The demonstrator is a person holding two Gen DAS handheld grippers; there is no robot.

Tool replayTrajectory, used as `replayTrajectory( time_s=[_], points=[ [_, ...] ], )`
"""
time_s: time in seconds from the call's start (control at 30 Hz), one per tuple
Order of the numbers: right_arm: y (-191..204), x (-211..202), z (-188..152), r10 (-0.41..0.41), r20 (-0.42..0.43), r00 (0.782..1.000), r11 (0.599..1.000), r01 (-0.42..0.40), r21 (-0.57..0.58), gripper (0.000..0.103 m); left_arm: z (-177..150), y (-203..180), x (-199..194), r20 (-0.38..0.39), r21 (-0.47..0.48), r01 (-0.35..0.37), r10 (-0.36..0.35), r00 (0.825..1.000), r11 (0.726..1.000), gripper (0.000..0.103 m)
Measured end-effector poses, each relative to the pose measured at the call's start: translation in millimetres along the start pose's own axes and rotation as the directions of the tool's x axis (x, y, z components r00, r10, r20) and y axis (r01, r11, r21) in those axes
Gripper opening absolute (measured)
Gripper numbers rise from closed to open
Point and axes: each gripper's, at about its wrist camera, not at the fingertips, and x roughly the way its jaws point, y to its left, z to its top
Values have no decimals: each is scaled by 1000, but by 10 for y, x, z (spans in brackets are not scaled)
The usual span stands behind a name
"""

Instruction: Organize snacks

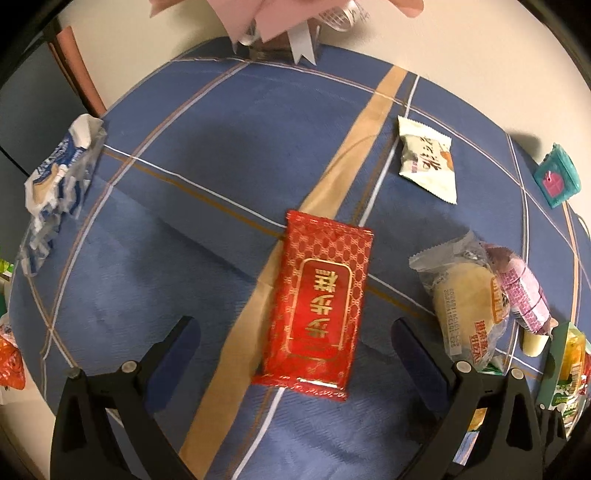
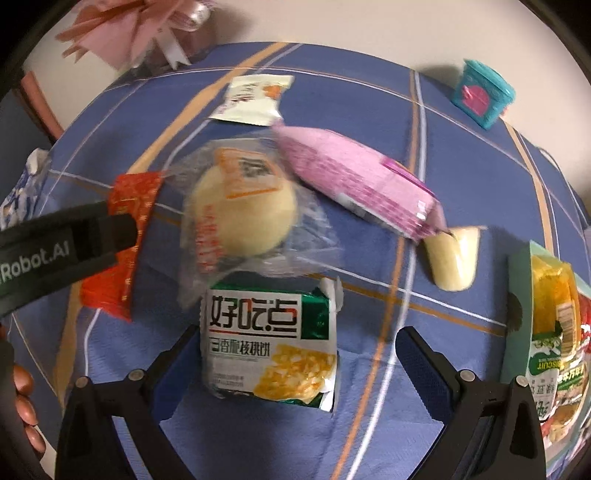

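A red snack packet [image 1: 317,299] lies flat on the blue checked cloth [image 1: 192,155], between the fingers of my open left gripper [image 1: 295,343]. In the right wrist view a green and white biscuit pack [image 2: 267,347] lies between the fingers of my open right gripper [image 2: 295,350], close to its left finger. Behind it lie a round pastry in clear wrap [image 2: 242,214], a pink packet [image 2: 354,177] and a white packet [image 2: 255,98]. The red packet [image 2: 122,243] shows at left, partly hidden by the left gripper's body [image 2: 62,251].
A green box [image 2: 546,332] holding snack packs stands at the right edge. A small yellow cup [image 2: 454,258] lies on its side. A teal box [image 2: 484,92] and a pink ribboned gift [image 2: 147,29] sit at the back. A crumpled blue and white wrapper [image 1: 59,184] lies at left.
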Motion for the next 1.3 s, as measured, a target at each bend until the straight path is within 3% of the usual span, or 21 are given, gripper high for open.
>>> replayTrajectory(
  time_s=[0.6,0.77,0.97,1.13,1.3],
  points=[
    [-555,87,24,-23,-51,998,990,30,135,103,-10,101,264,-39,-49,30,-32,999,998,102],
    [-566,7,-60,-17,-24,1000,991,20,135,102,-29,12,245,-26,-29,16,-17,1000,999,80],
    [-512,-111,-25,3,-5,1000,993,-2,120,82,-7,-27,181,-12,-31,23,-23,1000,999,55],
    [-468,-140,-28,13,-3,1000,994,-13,111,70,-11,-26,158,-9,-48,37,-38,999,998,48],
    [-453,-119,-33,10,-11,1000,994,-9,108,70,-21,21,81,-4,-53,67,-67,998,996,47]
  ],
)
